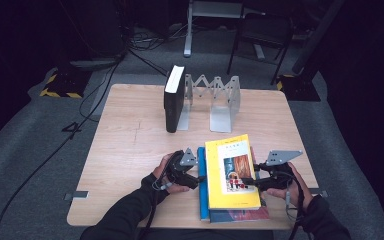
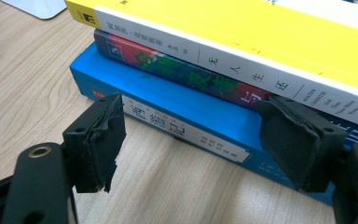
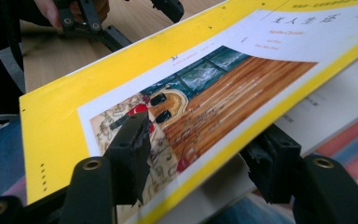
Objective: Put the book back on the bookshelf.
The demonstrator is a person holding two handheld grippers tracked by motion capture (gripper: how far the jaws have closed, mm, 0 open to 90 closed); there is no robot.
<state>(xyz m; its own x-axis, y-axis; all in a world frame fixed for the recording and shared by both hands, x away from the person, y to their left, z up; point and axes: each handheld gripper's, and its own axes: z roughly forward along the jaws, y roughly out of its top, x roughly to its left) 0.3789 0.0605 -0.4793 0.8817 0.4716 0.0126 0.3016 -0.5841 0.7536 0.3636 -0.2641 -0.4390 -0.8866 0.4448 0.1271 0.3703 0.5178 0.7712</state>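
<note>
Three books lie stacked at the table's front: a yellow book on top, a red and green one under it, a blue one at the bottom. My left gripper is open at the stack's left side. In the left gripper view its jaws face the spines, level with the blue book and a little short of it. My right gripper is at the stack's right side. There its jaws clamp the yellow book's edge, one on the cover, one beneath.
A black book stands upright at the back of the wooden table, against a folding metal bookend. Cables run over the grey floor to the left. A chair and a stand are behind the table.
</note>
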